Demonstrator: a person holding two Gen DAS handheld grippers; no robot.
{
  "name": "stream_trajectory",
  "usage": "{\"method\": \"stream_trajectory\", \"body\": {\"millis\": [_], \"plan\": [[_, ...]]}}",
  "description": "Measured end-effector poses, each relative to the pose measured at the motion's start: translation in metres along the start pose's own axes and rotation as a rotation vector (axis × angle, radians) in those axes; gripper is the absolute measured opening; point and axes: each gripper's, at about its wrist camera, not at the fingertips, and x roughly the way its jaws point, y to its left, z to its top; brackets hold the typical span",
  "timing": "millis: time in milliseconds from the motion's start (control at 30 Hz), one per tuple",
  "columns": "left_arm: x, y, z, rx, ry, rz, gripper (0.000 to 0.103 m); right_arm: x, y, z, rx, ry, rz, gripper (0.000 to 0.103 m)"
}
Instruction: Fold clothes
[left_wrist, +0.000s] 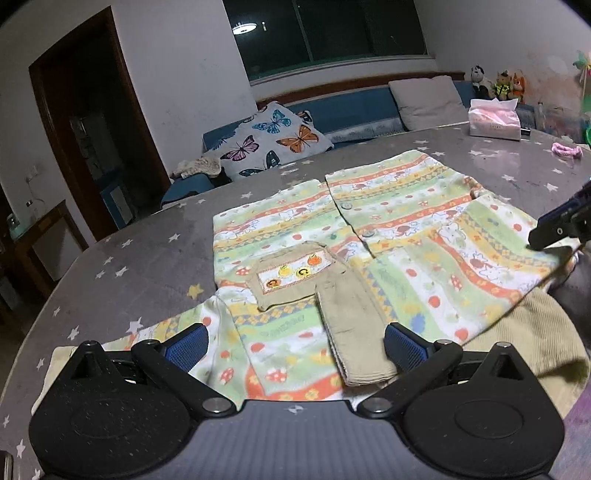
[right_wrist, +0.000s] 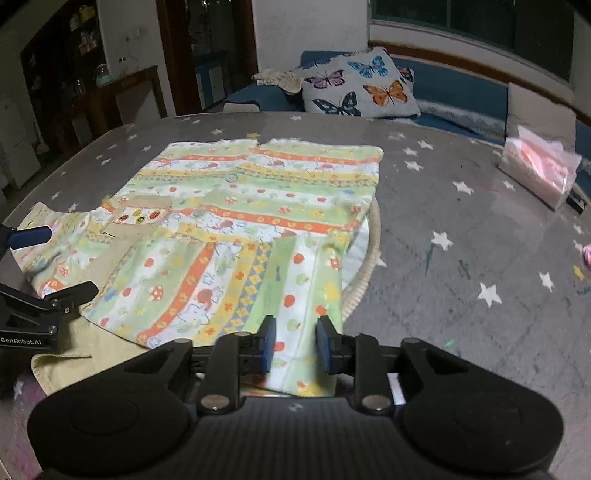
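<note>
A child's patterned shirt with green, orange and yellow bands lies flat on the grey star-print table; it also shows in the right wrist view. It has a tan chest pocket and tan collar. Its right sleeve is folded across the body. My left gripper is open over the shirt's near edge, by the collar. My right gripper has its jaws narrowly apart around the folded sleeve's edge; whether they pinch the cloth is unclear. A tan corduroy garment lies under the shirt.
A pink tissue pack and a small pink item lie at the table's far right. A blue sofa with a butterfly cushion and a grey pillow stands behind the table. Soft toys sit at the far right.
</note>
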Motion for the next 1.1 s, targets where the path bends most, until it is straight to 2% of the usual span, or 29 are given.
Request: {"method": "stream_trajectory", "body": {"millis": [133,333,567,700,800,933,1100], "plan": [[-0.005,0.013,0.0,-0.04,-0.004,0.008,0.103,-0.005,0.017,0.006,-0.036,-0.023,0.021,0.026],[-0.011,0.042,-0.006,-0.121,0.001,0.041,0.103,0.005,0.056,0.007,-0.123,-0.009,0.07,0.026],[-0.015,0.096,-0.022,-0.251,0.026,0.149,0.103,0.019,0.102,0.009,-0.228,0.01,0.119,0.027],[-0.014,0.131,-0.034,-0.319,0.051,0.219,0.102,0.026,0.119,0.014,-0.257,-0.004,0.132,0.033],[-0.014,0.154,-0.042,-0.369,0.063,0.277,0.102,0.034,0.128,0.019,-0.257,-0.009,0.135,0.038],[-0.014,0.182,-0.053,-0.43,0.075,0.357,0.102,0.041,0.137,0.024,-0.266,-0.02,0.126,0.038],[-0.01,0.211,-0.064,-0.498,0.094,0.41,0.101,0.045,0.142,0.026,-0.268,-0.021,0.133,0.04]]}}
